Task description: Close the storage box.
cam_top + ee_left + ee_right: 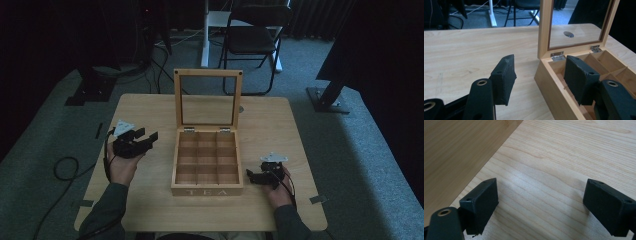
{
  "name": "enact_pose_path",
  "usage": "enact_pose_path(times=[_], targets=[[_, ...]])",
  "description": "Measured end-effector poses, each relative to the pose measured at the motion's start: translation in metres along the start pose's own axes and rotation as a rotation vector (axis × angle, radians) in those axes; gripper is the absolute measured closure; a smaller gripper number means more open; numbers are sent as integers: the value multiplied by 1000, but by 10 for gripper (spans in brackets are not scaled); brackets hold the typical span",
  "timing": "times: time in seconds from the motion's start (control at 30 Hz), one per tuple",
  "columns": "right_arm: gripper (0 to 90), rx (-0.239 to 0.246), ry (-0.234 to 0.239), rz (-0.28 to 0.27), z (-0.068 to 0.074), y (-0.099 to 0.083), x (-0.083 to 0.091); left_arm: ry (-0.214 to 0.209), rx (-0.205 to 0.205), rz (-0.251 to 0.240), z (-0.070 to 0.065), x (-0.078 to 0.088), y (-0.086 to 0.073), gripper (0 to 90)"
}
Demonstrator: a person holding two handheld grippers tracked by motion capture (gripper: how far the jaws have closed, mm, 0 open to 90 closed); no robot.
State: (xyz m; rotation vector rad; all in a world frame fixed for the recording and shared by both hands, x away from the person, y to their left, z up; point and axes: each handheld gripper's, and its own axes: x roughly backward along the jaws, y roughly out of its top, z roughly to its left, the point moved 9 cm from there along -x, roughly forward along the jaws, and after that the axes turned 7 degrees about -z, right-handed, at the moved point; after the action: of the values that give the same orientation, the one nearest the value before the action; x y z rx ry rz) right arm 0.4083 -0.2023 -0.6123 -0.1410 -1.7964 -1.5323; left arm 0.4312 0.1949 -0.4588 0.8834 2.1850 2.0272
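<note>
Two grippers flanked a wooden tea box [207, 189] that sat at the table's [150, 200] centre, its glass-paned lid [207, 74] standing upright at the box's 12 o'clock edge. Nine compartments inside looked bare. At the box's 9 o'clock, the left gripper [148, 135] was held above the tabletop, jaws spread wide with nothing between them; in the left gripper view its far jaw overlapped the box's near corner. At the box's 3 o'clock, the right gripper [254, 176] sat low beside the box wall, jaws likewise wide apart over bare wood [541, 182], gripping nothing
</note>
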Motion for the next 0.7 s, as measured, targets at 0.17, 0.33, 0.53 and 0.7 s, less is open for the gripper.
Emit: enact_pose_path(times=[0.17, 0.33, 0.53, 0.7], targets=[[123, -1, -1, 0, 0, 0, 0, 2, -5, 0, 2, -6, 5, 423], [123, -1, -1, 1, 0, 0, 0, 6, -7, 4, 4, -11, 7, 424], [123, 3, -2, -1, 0, 0, 0, 0, -9, 10, 3, -15, 12, 425], [123, 2, -2, -1, 0, 0, 0, 7, -11, 16, 5, -22, 17, 425]])
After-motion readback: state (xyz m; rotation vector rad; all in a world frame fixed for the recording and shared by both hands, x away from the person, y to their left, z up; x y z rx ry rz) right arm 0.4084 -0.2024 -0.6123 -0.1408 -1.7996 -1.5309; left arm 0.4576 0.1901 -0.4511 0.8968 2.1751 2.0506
